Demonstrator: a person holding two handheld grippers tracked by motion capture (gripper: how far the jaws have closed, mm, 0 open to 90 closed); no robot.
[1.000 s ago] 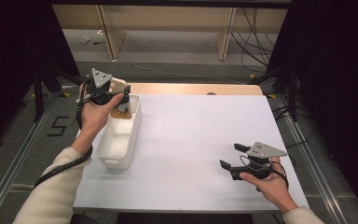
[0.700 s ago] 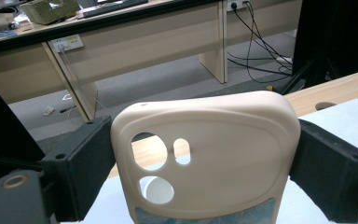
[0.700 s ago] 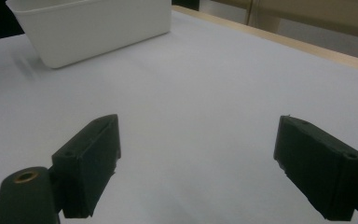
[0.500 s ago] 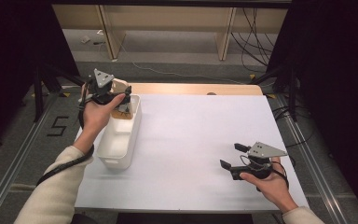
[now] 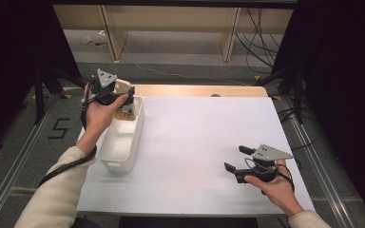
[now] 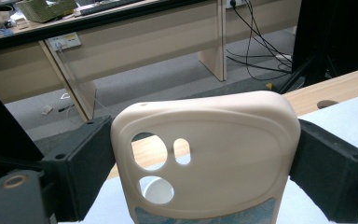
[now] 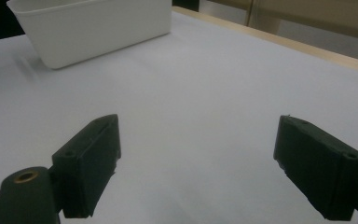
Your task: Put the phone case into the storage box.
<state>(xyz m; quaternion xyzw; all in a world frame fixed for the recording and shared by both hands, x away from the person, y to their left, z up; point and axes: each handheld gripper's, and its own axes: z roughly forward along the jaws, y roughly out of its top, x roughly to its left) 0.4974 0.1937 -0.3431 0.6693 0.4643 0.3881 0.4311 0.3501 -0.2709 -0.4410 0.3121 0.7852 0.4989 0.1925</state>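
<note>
Phone case, cream-coloured with camera cut-outs near its upper left, sits clamped between the two black fingers of the left gripper; each finger presses against one long edge of the case. In the high view the case is held above the far end of the white bin, upright, just over the bin's rim. A brown item lies inside the bin's far end below the gripper; what it is cannot be told.

Bin position: left part of the white table, long side running away from the person, near end close to the table's front edge.

Right gripper rests low over the right front area of the table, well apart from the bin, carried in the person's right hand. Its fingers stand wide apart with nothing between them; bare table surface shows in the gap.
</note>
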